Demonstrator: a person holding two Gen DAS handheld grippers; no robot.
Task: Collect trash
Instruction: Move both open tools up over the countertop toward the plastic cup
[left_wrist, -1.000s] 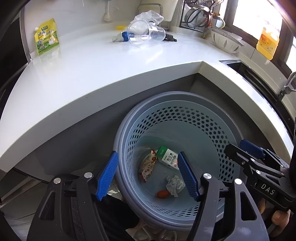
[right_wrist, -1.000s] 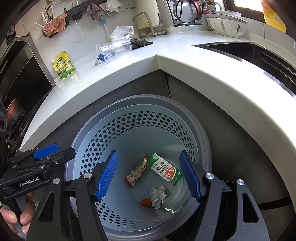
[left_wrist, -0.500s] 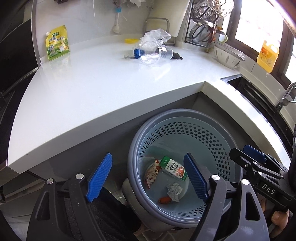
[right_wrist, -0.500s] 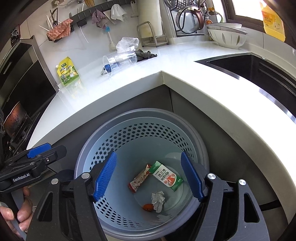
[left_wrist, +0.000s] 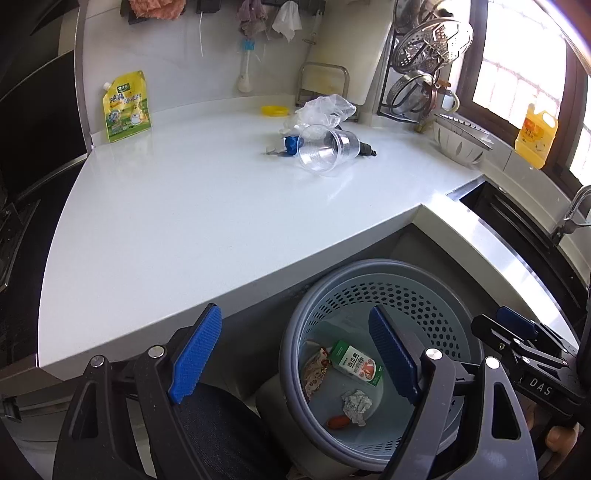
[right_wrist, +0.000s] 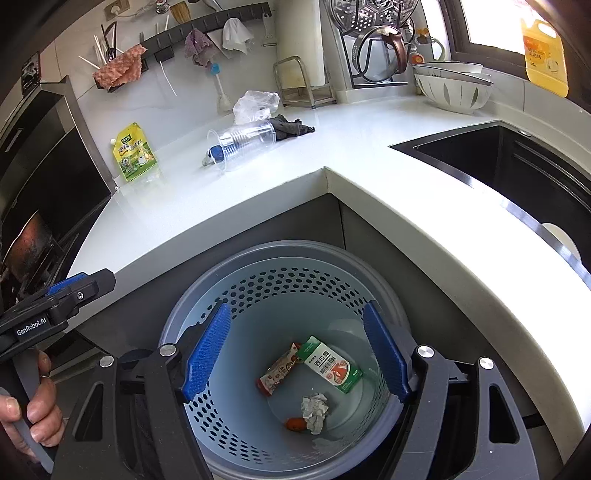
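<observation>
A grey perforated bin stands on the floor in the counter's corner. Inside lie a green-and-white carton, a snack wrapper, crumpled paper and an orange scrap. On the white counter a clear plastic cup lies on its side beside a blue item, a plastic bag and a dark cloth. My left gripper hangs open at the bin's left rim. Directly above the bin, my right gripper is open and empty.
A yellow-green pouch leans on the back wall beside a dark stove. A yellow lid lies near the bag. To the right are a sink, a white colander, a dish rack and an oil bottle.
Both grippers have risen away from the bin, which now sits lower and smaller in view, with more counter showing. The left jaws have widened; the trash in the bin has not moved.
</observation>
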